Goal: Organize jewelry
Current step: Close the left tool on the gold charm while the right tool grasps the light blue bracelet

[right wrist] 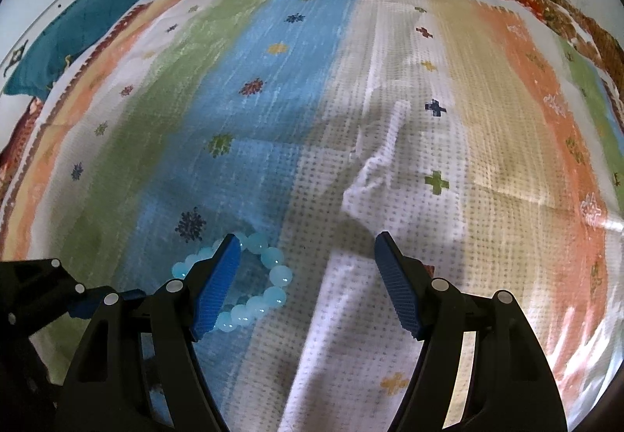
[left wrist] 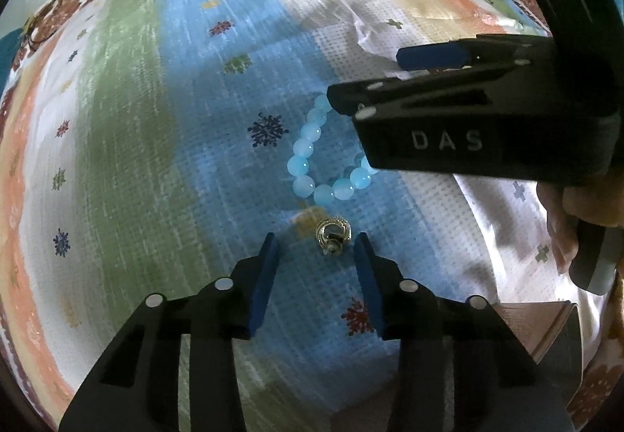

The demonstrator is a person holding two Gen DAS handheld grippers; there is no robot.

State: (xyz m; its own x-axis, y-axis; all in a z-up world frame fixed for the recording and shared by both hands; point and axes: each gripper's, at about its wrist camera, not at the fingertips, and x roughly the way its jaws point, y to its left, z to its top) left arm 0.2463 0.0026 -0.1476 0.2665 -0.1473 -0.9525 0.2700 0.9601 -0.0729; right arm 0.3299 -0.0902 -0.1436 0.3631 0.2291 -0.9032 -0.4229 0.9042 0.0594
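Observation:
A light blue bead bracelet (left wrist: 308, 162) lies on the striped bedsheet (left wrist: 156, 120). A small silver ring or earring (left wrist: 333, 235) lies just below it. My left gripper (left wrist: 316, 242) is open, its blue pads on either side of the silver piece, apart from it. My right gripper (left wrist: 382, 75) comes in from the right over the bracelet's right side, jaws open. In the right wrist view the right gripper (right wrist: 308, 240) is open and empty; its left finger covers part of the bracelet (right wrist: 273, 276).
The sheet (right wrist: 390, 120) has a raised wrinkle (right wrist: 370, 174) in the white band. A teal pillow (right wrist: 78, 30) lies at the far left. A box corner (left wrist: 553, 330) shows at the lower right of the left wrist view. The left gripper's body (right wrist: 35, 295) shows at the lower left.

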